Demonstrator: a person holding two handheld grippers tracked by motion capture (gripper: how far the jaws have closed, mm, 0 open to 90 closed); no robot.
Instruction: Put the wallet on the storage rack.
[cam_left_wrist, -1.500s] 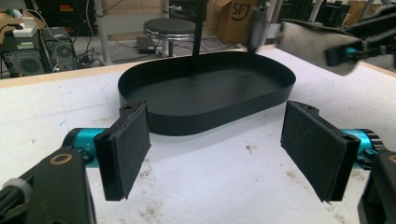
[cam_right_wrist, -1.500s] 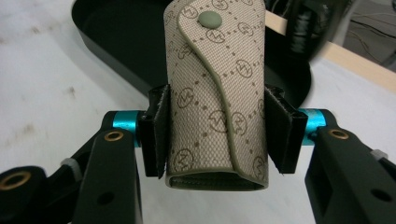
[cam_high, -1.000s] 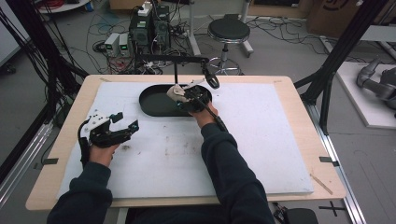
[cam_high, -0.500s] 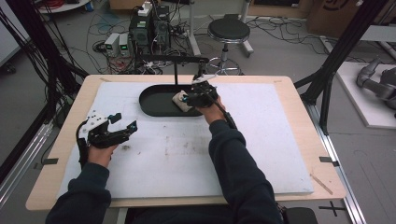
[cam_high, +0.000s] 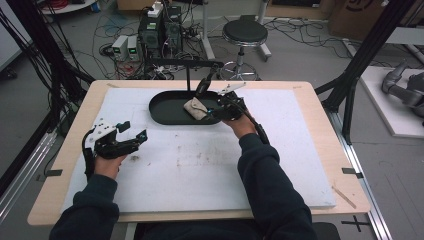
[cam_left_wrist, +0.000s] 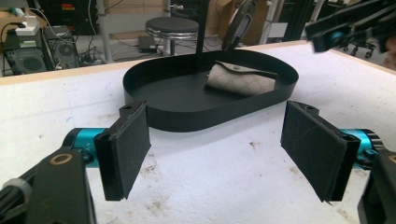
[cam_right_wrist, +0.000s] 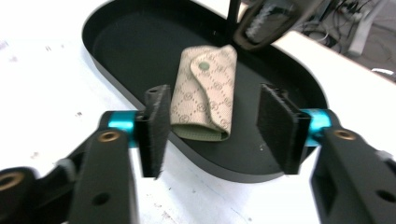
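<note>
A beige patterned pouch (cam_high: 196, 108) with a snap flap lies flat in the black oval tray (cam_high: 167, 107) at the far middle of the white mat. My right gripper (cam_high: 218, 109) hovers at the tray's right end, aimed at the pouch. In the right gripper view the pouch (cam_right_wrist: 203, 91) lies just beyond the right gripper (cam_right_wrist: 217, 128). Its jaws have just been closing, but they stand apart and neither pad presses on the pouch. My left gripper (cam_high: 134, 130) rests on the mat at the left, wide open, with nothing between its jaws. It faces the tray (cam_left_wrist: 187, 100).
A black stand (cam_high: 187, 70) rises behind the tray, and a dark loop (cam_right_wrist: 275, 23) hangs from its arm over the tray's far rim. The mat shows scuff marks (cam_high: 195, 157) in the middle. A stool (cam_high: 245, 32) and computer cases sit beyond the table.
My right gripper has let go of the pouch and drawn back to the right; the pouch now lies in the tray. The left gripper has stayed put.
</note>
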